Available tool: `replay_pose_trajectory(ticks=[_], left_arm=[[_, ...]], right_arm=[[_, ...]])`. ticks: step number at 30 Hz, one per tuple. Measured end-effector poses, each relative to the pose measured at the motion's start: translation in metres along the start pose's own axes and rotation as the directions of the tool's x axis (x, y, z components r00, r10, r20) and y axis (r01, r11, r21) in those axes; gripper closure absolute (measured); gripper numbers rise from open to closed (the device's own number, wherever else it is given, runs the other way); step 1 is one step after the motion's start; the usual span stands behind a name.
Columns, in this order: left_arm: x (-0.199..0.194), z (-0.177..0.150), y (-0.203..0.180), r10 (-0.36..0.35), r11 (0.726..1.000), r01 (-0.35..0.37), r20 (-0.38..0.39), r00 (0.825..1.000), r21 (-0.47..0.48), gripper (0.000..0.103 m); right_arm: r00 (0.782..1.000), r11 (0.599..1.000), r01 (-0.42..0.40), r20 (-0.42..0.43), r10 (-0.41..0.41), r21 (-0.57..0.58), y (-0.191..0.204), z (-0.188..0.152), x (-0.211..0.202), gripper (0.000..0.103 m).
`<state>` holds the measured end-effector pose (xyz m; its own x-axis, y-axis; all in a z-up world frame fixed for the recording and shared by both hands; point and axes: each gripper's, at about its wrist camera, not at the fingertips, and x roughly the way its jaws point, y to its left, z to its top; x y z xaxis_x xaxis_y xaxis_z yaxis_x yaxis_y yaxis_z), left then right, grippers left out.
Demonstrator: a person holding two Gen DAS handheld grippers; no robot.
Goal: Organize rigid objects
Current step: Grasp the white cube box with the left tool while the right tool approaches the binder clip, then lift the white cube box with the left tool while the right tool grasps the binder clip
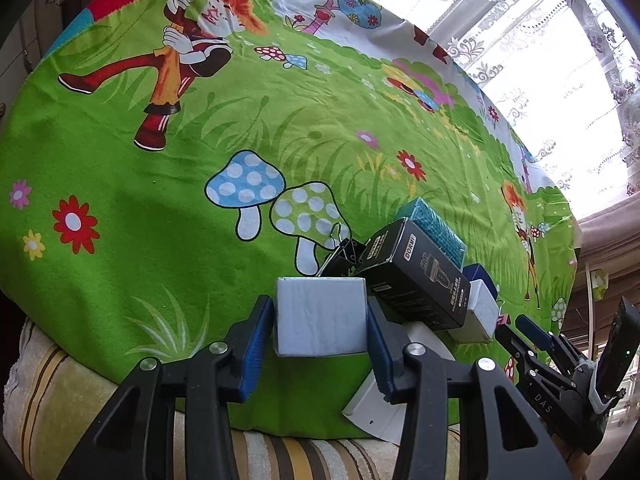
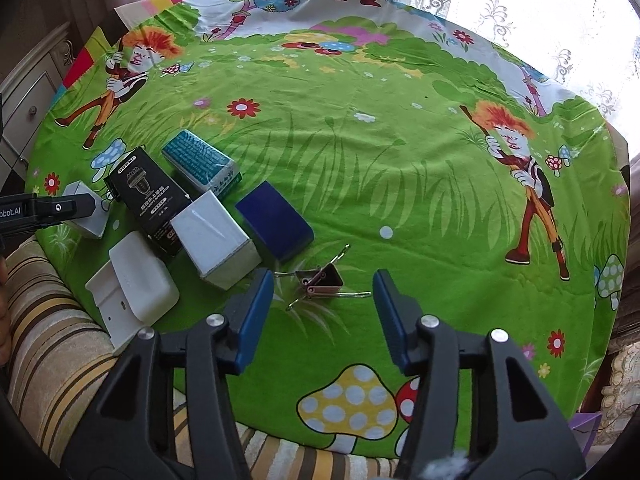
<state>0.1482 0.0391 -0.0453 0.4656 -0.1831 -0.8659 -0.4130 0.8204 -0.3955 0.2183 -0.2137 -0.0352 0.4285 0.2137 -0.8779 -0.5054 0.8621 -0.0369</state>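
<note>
1. Rigid objects sit clustered at the near left of the bench (image 2: 360,160), which is covered by a bright green cartoon cloth with mushrooms and flowers.
2. My left hand-held gripper (image 1: 320,322) is clenched on a pale blue-white box (image 1: 320,316), its blue pads pressing both sides.
3. Just behind that box I see a black binder clip (image 1: 346,254) and a black carton (image 1: 416,280) printed with white lettering.
4. A teal box (image 2: 202,160) lies beyond the black carton, touching it.
5. A white box (image 2: 218,236) and a dark blue box (image 2: 276,226) lie side by side, to the right of the carton.
6. A white plastic piece (image 2: 132,294) rests at the bench's near edge.
7. My right hand-held gripper (image 2: 324,316) is released, jaws wide apart, empty.
8. A brown binder clip (image 2: 322,280) lies on the cloth just ahead of those jaws, between them, untouched.
</note>
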Motion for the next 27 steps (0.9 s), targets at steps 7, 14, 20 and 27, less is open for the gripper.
replay_pose_trajectory(ticks=[7, 14, 20, 27], left_arm=[[0.003, 0.001, 0.0, -0.009, 1.0, 0.009, 0.001, 1.0, -0.003, 0.057], [0.003, 0.001, 0.0, -0.01, 1.0, 0.01, 0.003, 1.0, -0.004, 0.057], [0.003, 0.001, 0.0, -0.009, 1.0, 0.009, 0.009, 1.0, -0.004, 0.057], [-0.005, 0.0, -0.002, -0.013, 1.0, 0.013, 0.037, 0.999, 0.005, 0.058]], right_arm=[[1.0, 1.0, -0.011, -0.017, 0.011, -0.029, 0.004, 0.001, 0.008, 0.058], [1.0, 0.999, -0.009, -0.021, 0.008, -0.038, 0.005, 0.001, 0.011, 0.07], [1.0, 0.999, -0.005, -0.01, 0.004, -0.036, 0.005, -0.001, 0.008, 0.074], [1.0, 1.0, -0.01, 0.018, 0.01, -0.008, 0.003, -0.005, -0.007, 0.074]])
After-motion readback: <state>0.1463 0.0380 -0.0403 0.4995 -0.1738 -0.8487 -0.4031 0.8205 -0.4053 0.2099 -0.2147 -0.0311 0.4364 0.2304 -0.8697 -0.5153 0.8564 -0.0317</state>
